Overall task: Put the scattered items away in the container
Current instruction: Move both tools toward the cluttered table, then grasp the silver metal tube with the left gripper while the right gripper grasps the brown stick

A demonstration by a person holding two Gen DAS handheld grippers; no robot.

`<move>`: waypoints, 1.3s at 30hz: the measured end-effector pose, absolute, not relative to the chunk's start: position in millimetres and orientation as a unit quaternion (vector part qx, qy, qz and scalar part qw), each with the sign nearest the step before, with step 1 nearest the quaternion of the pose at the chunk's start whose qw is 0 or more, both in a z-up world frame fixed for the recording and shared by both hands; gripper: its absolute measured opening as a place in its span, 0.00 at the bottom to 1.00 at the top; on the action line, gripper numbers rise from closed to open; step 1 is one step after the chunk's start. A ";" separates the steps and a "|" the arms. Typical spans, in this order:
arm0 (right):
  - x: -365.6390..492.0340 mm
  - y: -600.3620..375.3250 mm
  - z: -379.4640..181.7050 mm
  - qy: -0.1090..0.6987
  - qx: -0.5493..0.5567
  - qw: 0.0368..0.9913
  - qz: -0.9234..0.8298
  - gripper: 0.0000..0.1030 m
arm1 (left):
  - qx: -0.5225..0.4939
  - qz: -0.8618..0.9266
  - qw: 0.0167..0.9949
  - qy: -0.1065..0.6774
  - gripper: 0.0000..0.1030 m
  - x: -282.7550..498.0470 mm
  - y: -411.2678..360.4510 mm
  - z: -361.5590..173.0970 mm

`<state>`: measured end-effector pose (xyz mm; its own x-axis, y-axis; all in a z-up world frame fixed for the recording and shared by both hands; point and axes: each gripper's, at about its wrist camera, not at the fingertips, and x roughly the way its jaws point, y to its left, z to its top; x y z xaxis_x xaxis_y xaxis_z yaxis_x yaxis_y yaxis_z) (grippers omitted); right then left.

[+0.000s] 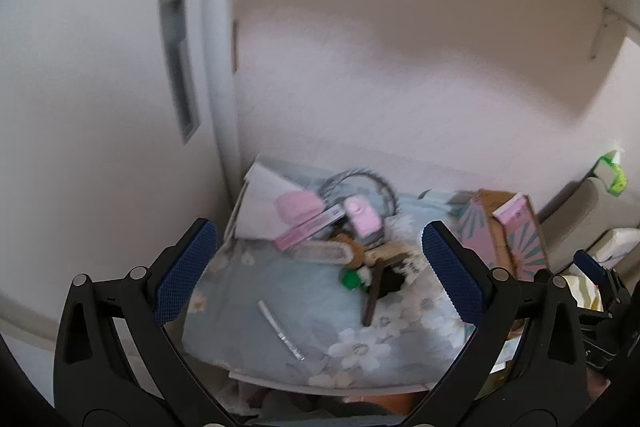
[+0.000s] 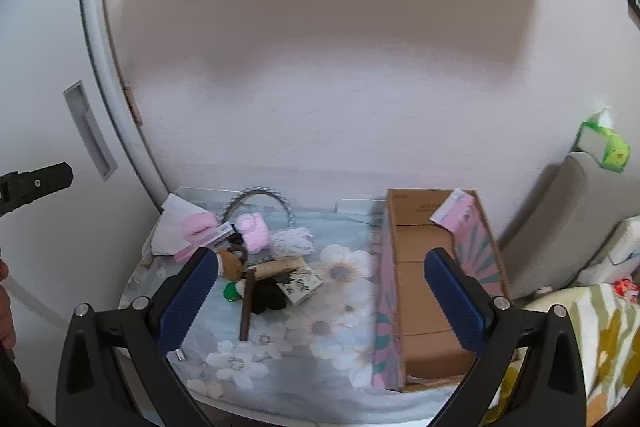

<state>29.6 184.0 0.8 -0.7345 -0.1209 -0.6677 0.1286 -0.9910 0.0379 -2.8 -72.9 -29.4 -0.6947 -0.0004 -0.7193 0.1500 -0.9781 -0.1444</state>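
Right claw (image 2: 320,303) gapes empty above the cloth, cardboard box (image 2: 432,291) just beside its right finger.

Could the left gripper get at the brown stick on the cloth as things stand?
Probably yes: the left gripper is open and empty, and the brown stick lies on top of the cloth ahead with nothing over it.

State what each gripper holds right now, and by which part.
Nothing is held. The left gripper and right gripper both have open jaws with nothing between them.
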 end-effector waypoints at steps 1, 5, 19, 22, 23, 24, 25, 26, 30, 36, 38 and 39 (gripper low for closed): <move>28.5 181.0 -5.6 0.007 0.360 0.075 -0.930 0.99 | 0.395 -0.913 0.046 0.096 0.99 -2.6 -75.5 -35.9; 21.6 167.2 -34.7 0.020 0.381 0.105 -0.918 0.99 | 0.439 -0.890 0.069 0.101 0.99 -4.4 -88.6 -81.0; -19.1 120.2 -170.3 0.027 0.466 0.180 -0.866 0.81 | 0.575 -0.788 0.120 0.184 0.98 -2.5 -104.3 -272.5; -30.7 109.4 -201.9 0.022 0.489 0.189 -0.851 0.61 | 0.588 -0.777 0.124 0.187 0.89 -5.5 -100.4 -295.2; -34.1 106.1 -210.4 0.020 0.496 0.188 -0.847 0.56 | 0.591 -0.775 0.124 0.187 0.87 -6.7 -98.3 -301.2; -36.2 105.0 -217.4 0.017 0.502 0.187 -0.844 0.55 | 0.593 -0.774 0.124 0.187 0.86 -7.9 -96.1 -305.9; -37.5 103.9 -223.7 0.010 0.506 0.188 -0.842 0.53 | 0.594 -0.773 0.125 0.185 0.86 -9.1 -93.8 -310.0; -38.1 103.3 -228.3 0.006 0.507 0.190 -0.841 0.51 | 0.590 -0.777 0.130 0.176 0.86 -9.7 -90.5 -310.5; -36.6 99.9 -237.7 0.001 0.507 0.200 -0.838 0.45 | 0.581 -0.788 0.135 0.156 0.86 -12.2 -79.1 -311.7; -37.9 96.7 -240.1 0.005 0.500 0.206 -0.841 0.32 | 0.565 -0.800 0.137 0.145 0.86 -2.7 -69.1 -311.8; -38.4 94.5 -241.0 0.011 0.498 0.208 -0.842 0.25 | 0.559 -0.805 0.137 0.142 0.86 1.2 -66.4 -311.4; -37.8 93.9 -240.7 0.014 0.496 0.211 -0.842 0.23 | 0.556 -0.808 0.136 0.140 0.85 3.5 -65.0 -311.2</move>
<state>-37.8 93.9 -240.7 -0.4197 -0.3417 -0.8409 0.3687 -0.9107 0.1861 3.5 -65.0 -311.2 -0.3437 -0.0645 -0.9369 0.3760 -0.9237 -0.0743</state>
